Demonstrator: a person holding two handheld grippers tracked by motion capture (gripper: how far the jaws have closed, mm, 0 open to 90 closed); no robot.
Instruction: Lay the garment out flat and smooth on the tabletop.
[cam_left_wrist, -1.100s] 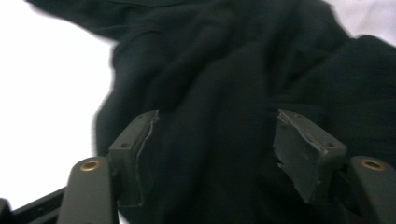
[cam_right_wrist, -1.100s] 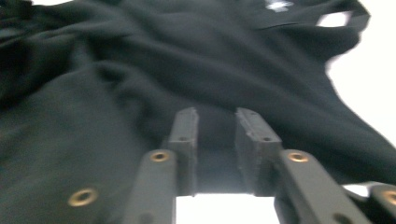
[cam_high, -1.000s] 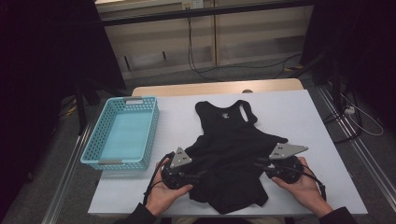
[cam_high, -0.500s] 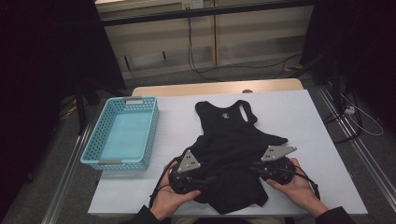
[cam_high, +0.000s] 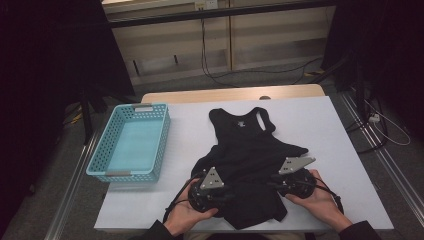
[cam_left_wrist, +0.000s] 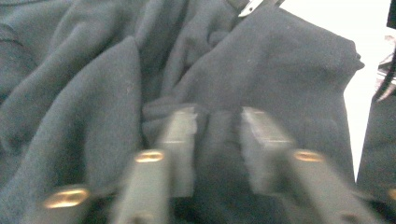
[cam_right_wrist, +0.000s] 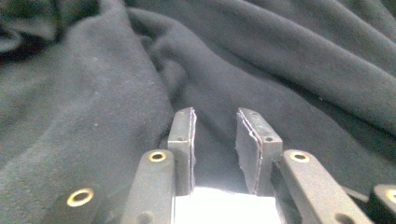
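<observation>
White tabletop (cam_high: 325, 125) fills the middle of the high view, with dark floor and a pale cabinet front behind it. A turquoise basket (cam_high: 131, 142) stands at the table's left side, well apart from the work.

Change noted: against the frame one second back, both grippers have closed inward toward the centre bottom of the frame, and the lower part of the black tank top (cam_high: 250, 165) is more bunched between them; basket and table are unmoved.

Position of the garment: it lies at centre frame, neck and straps toward the top, hem at the near table edge. In the left gripper view the tank top (cam_left_wrist: 261, 70) lies folded directly ahead of and between the jaws. In the right gripper view the cloth (cam_right_wrist: 280, 70) crosses just beyond the jaw tips, white table showing in the gap.

Left gripper (cam_high: 216, 194): jaws parted, cloth in the gap, not clamped. Right gripper (cam_high: 285, 184): jaws parted, gripping nothing.

Pose: both hands enter from the bottom edge, low on the table, each gripper angled inward toward the other.
</observation>
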